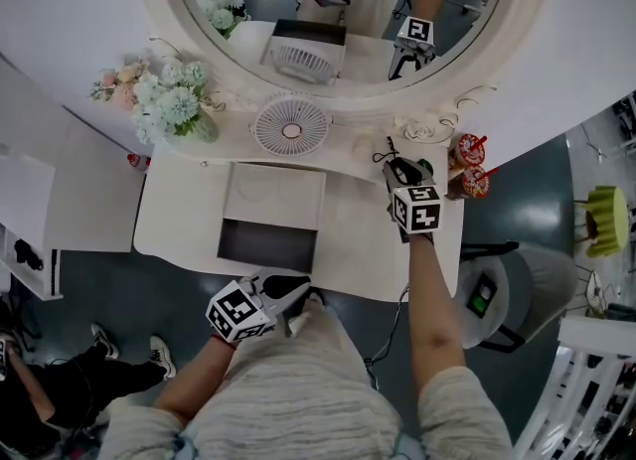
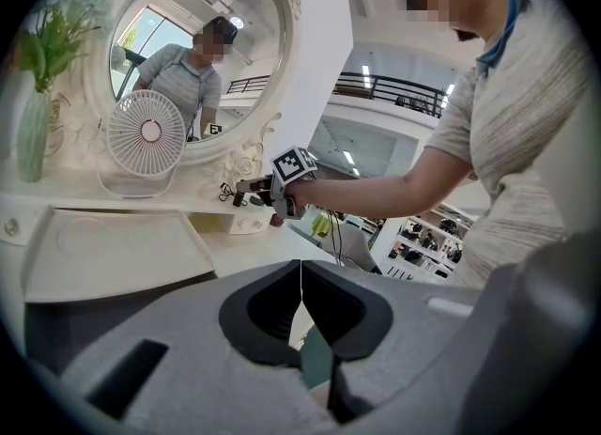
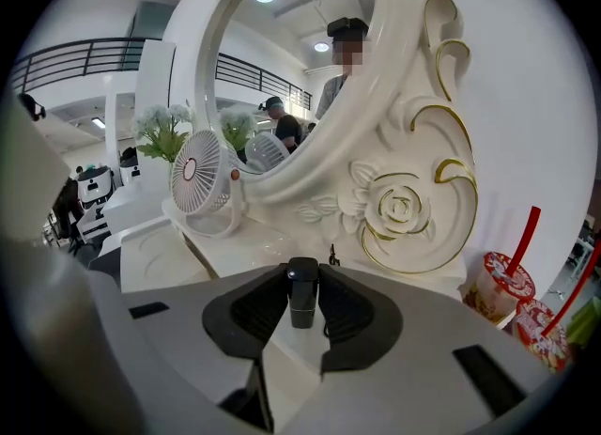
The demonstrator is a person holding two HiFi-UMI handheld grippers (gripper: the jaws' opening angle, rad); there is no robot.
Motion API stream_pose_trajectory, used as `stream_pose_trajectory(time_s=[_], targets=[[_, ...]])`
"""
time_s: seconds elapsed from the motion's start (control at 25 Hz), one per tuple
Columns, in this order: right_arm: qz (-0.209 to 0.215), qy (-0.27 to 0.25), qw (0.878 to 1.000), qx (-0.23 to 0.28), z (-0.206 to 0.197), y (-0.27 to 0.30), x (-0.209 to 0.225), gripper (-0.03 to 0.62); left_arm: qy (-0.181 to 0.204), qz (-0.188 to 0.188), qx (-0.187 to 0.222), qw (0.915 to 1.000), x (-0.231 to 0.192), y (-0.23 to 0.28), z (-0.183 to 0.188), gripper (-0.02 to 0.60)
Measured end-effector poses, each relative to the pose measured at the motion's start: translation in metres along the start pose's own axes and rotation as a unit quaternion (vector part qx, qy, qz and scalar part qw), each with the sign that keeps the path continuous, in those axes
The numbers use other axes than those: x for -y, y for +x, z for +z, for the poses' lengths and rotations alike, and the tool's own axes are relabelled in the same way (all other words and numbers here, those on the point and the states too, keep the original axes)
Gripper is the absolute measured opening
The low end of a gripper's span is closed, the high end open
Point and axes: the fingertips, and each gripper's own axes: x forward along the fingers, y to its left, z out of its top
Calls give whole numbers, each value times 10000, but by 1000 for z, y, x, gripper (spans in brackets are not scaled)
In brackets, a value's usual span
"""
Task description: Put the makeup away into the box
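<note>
Surface (image 1: 358, 239) glossy cream lacquer; fan (image 1: 290, 127) white plastic; makeup tube (image 3: 302, 294) black, semi-gloss; pads (image 3: 261, 306) ribbed, matt.

In the head view the mirror (image 1: 522, 11) runs off the top edge at 12 o'clock, a bystander's legs (image 1: 79, 388) off the left edge at 8 o'clock, a green stool (image 1: 608, 220) off the right edge at 3 o'clock. The box (image 1: 276, 195) is dark inside; nothing there can be made out. In the right gripper view the small black case (image 3: 302, 303) is too small to tell its kind, and the red-lidded cups (image 3: 507, 294) are cut off at 4 o'clock
</note>
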Motion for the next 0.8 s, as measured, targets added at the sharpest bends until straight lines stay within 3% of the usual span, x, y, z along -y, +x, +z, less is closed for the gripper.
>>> stream_pose_trajectory(time_s=[0.8], targets=[[-97,42,9998,153,7,-3,0,95,2,81,47,10000,-2,-4,1,14]])
